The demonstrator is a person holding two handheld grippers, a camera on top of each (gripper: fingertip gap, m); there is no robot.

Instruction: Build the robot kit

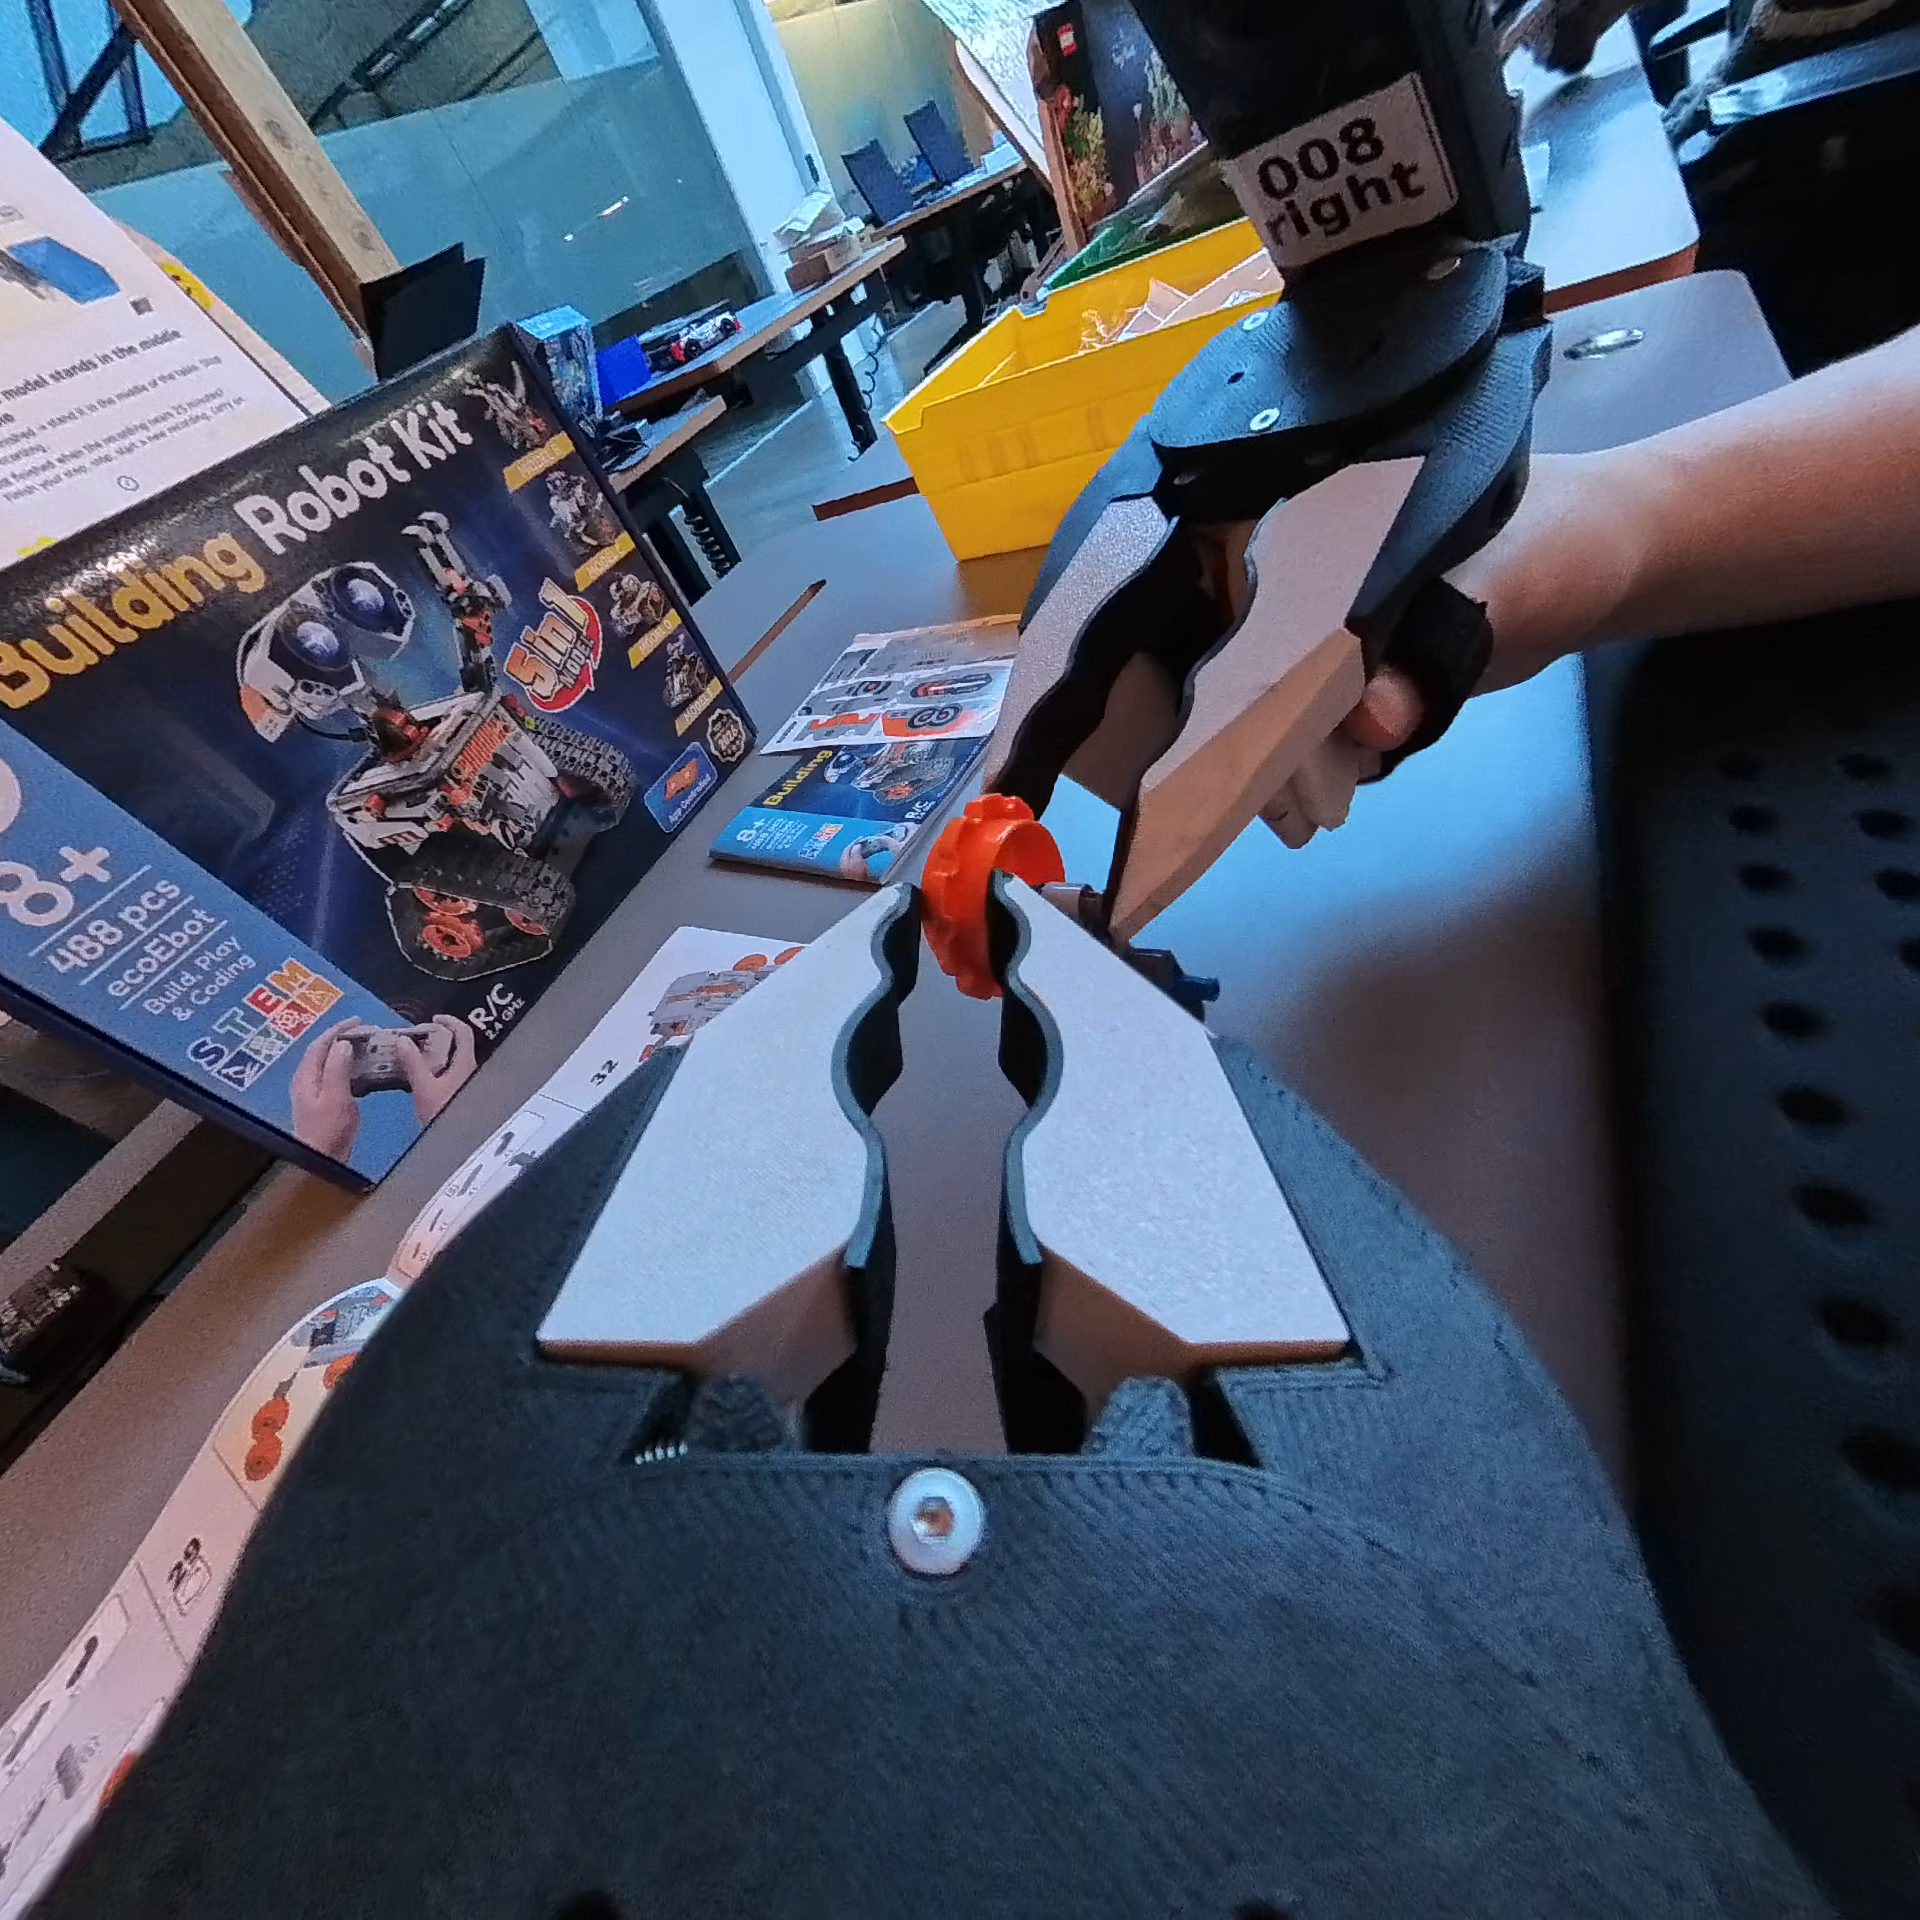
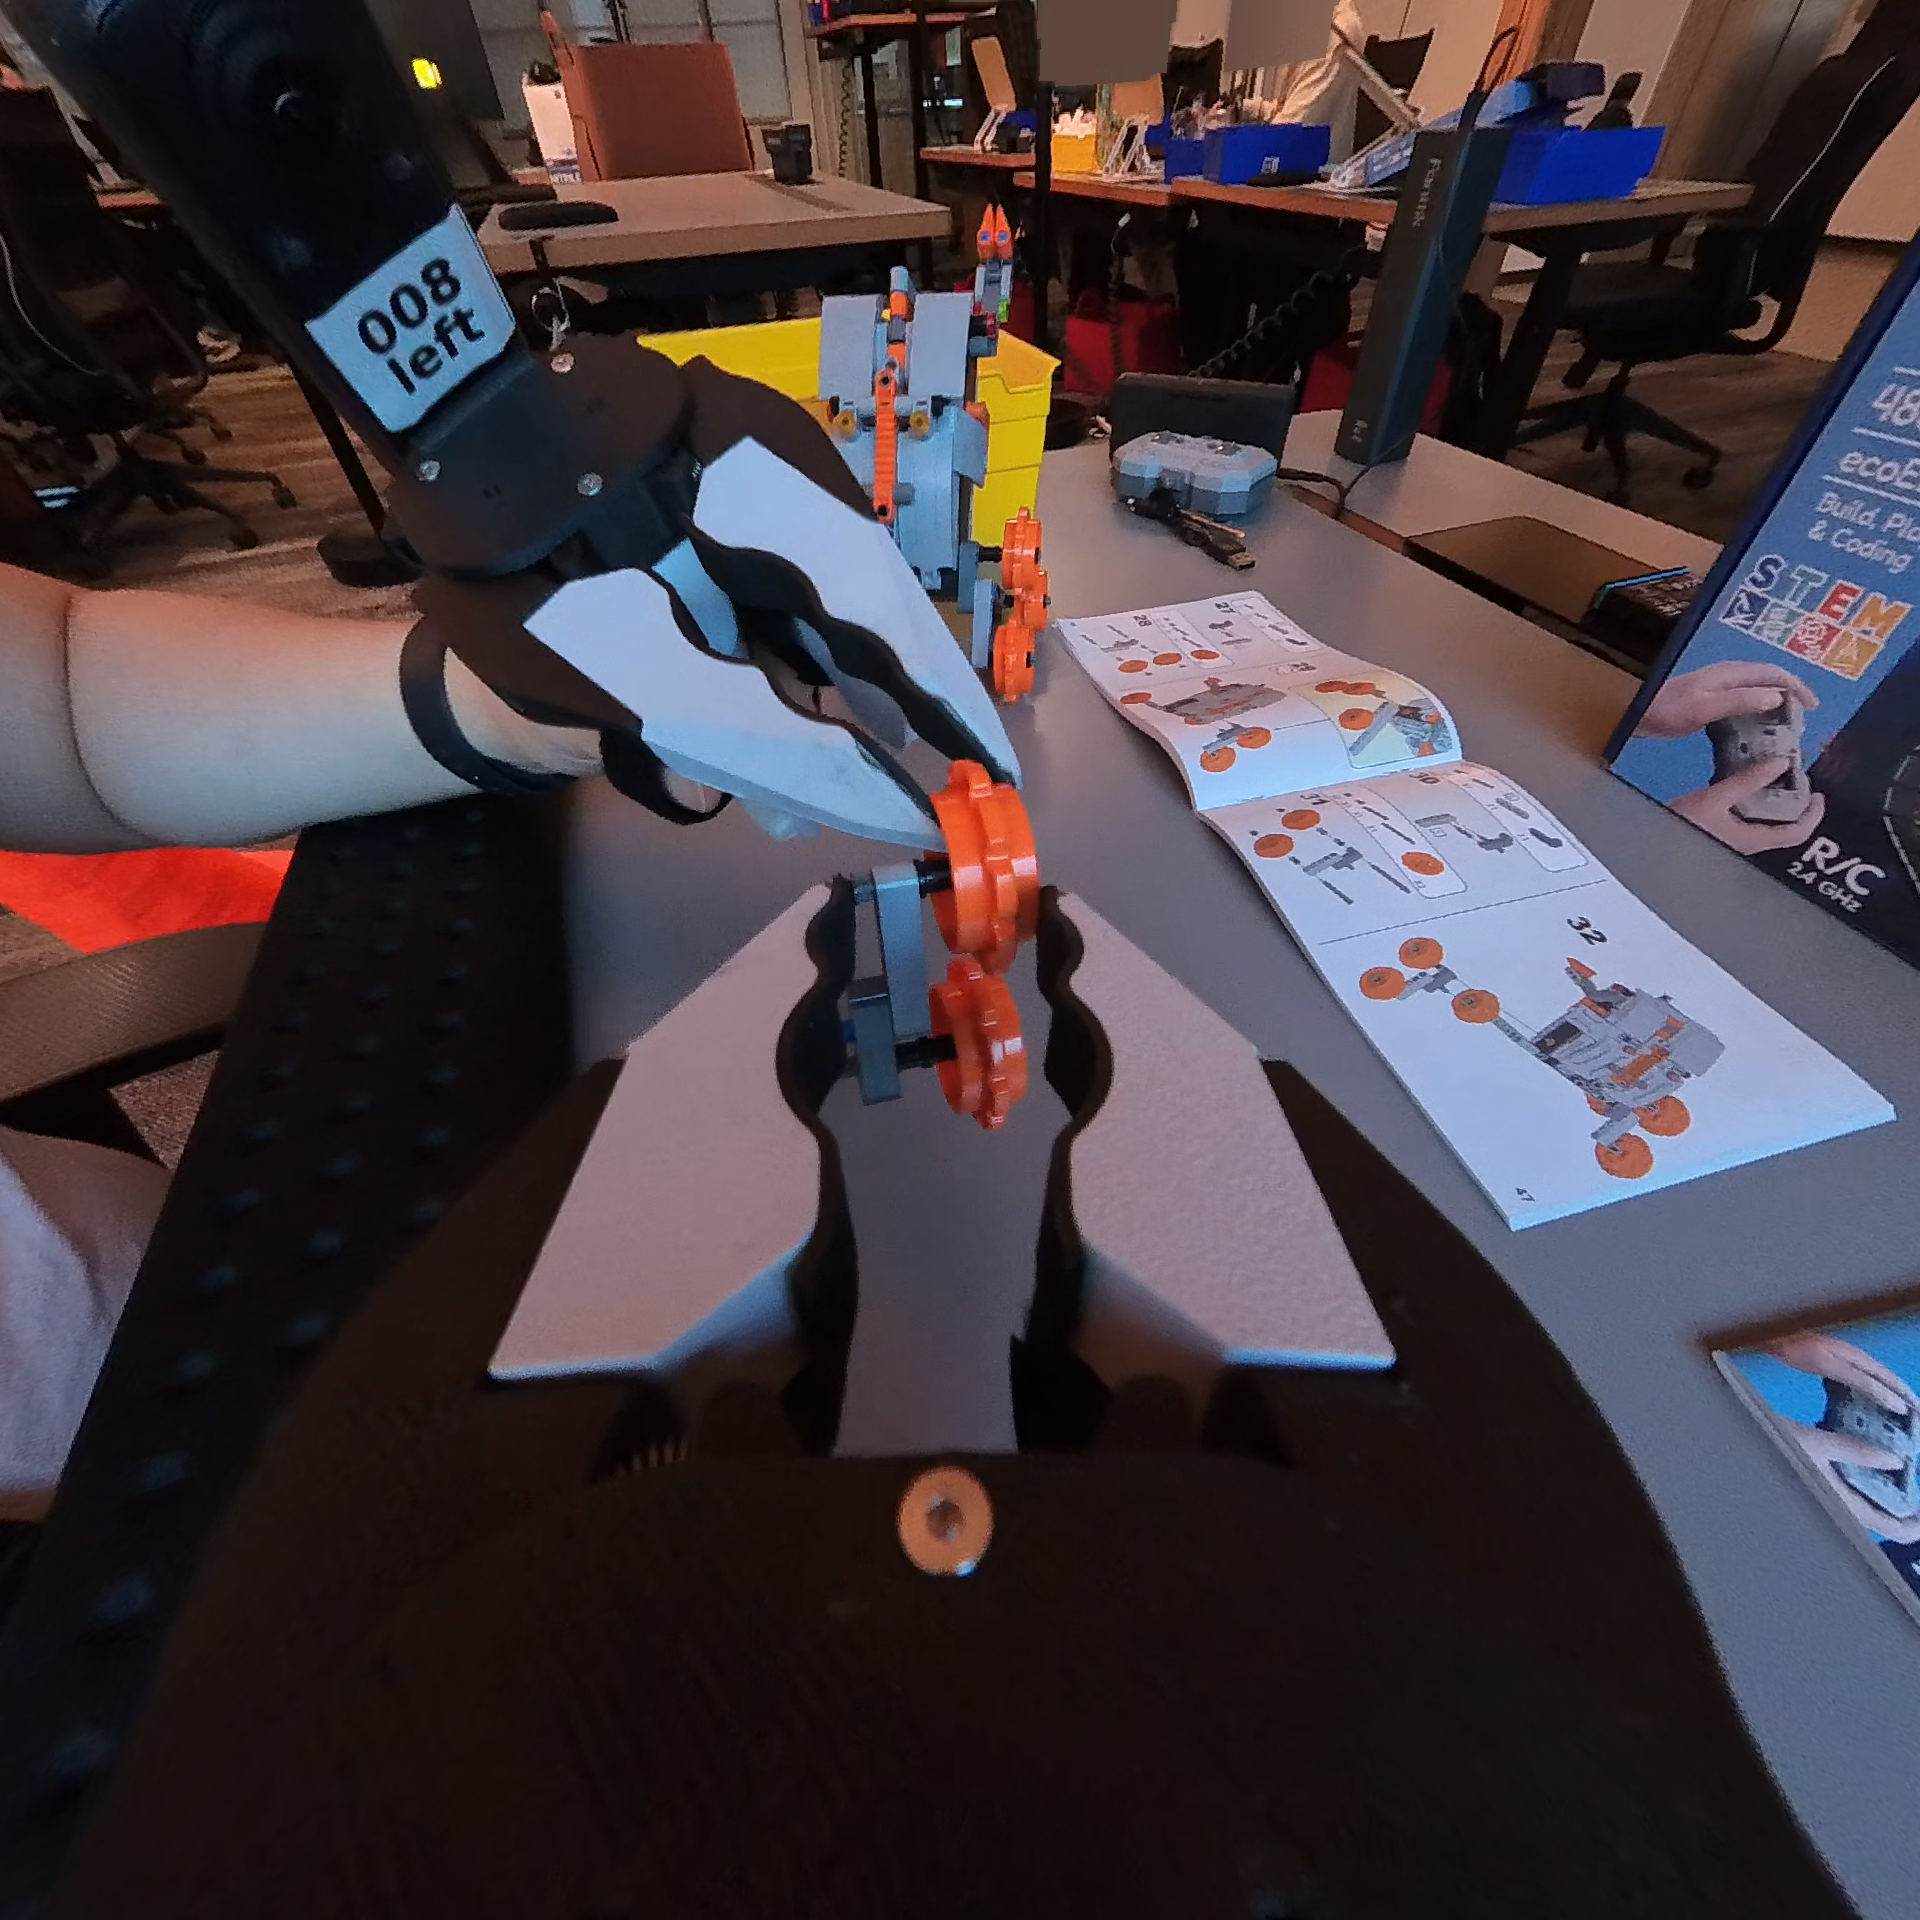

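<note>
Left tongs [image 1: 958,891] are clamped on the rim of one orange toothed wheel [image 1: 987,891], pinching it at the fingertips above the dark table [image 1: 1403,1039]. Right tongs [image 2: 940,902] are closed around a small grey beam piece [image 2: 891,987] that carries two orange wheels on black pins: the upper wheel [image 2: 982,862] is the one the left tongs hold, the lower wheel [image 2: 975,1039] hangs free between the right fingers. In the right wrist view the left tongs come in from the upper left, their tips on the upper wheel's edge; each tool bears one white printed label on its black body. Count on the table, near to far: one open instruction booklet [image 2: 1455,894] with printed build steps, just right of the tongs; one closed booklet [image 1: 852,810] with one sticker sheet [image 1: 899,696] lying against its far edge; one large kit box [image 1: 343,748] standing tilted, printed with a tracked robot and lettering; one partly built grey and orange model [image 2: 914,457] standing upright, three orange wheels visible low on its side; one grey remote controller [image 2: 1195,473] farther right; one yellow bin [image 1: 1039,416] behind the model. Beyond, more tables and office chairs, detail blurred.
</note>
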